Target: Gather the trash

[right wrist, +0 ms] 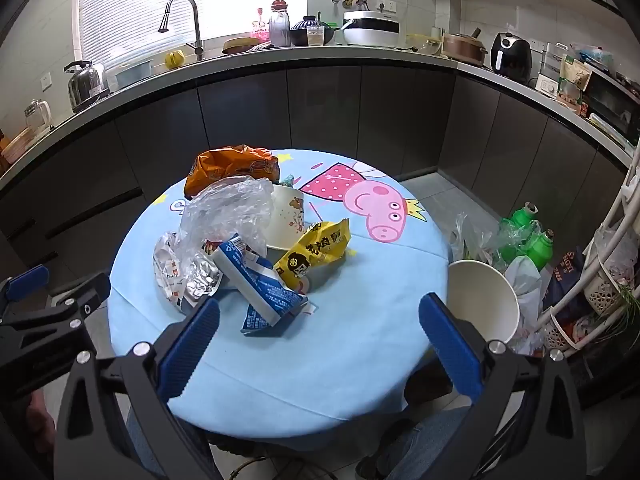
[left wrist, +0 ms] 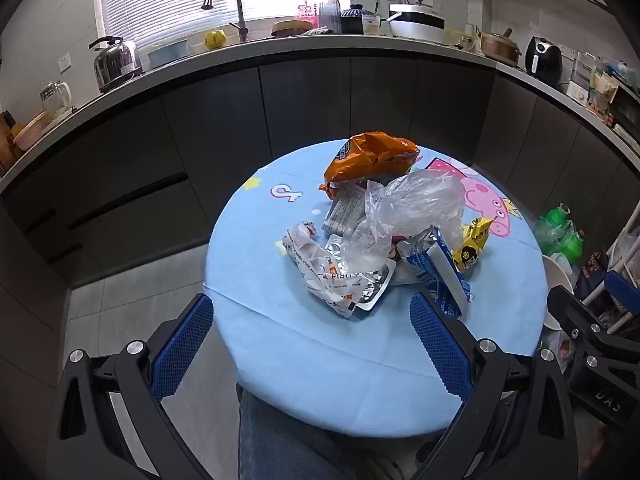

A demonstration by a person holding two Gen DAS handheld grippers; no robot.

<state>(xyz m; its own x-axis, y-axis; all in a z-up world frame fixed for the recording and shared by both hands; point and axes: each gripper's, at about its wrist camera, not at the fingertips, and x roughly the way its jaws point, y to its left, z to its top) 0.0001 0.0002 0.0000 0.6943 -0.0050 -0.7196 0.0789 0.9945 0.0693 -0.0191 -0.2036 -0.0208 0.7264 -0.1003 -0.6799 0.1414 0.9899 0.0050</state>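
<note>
A round table under a light-blue cartoon-pig tablecloth holds a heap of trash at its centre: a crumpled orange snack bag at twelve o'clock, a clear crinkled plastic bag draped over the middle, a white and silver foil wrapper at nine o'clock, a flattened blue and white carton at six o'clock, a yellow snack packet at three o'clock, and a tipped white paper cup behind it. The left gripper and the right gripper, both with blue-padded black fingers, hover over the table's near edge with jaws spread wide and holding nothing. Off the table at three o'clock stands a white paper bucket beside green plastic bottles.
</note>
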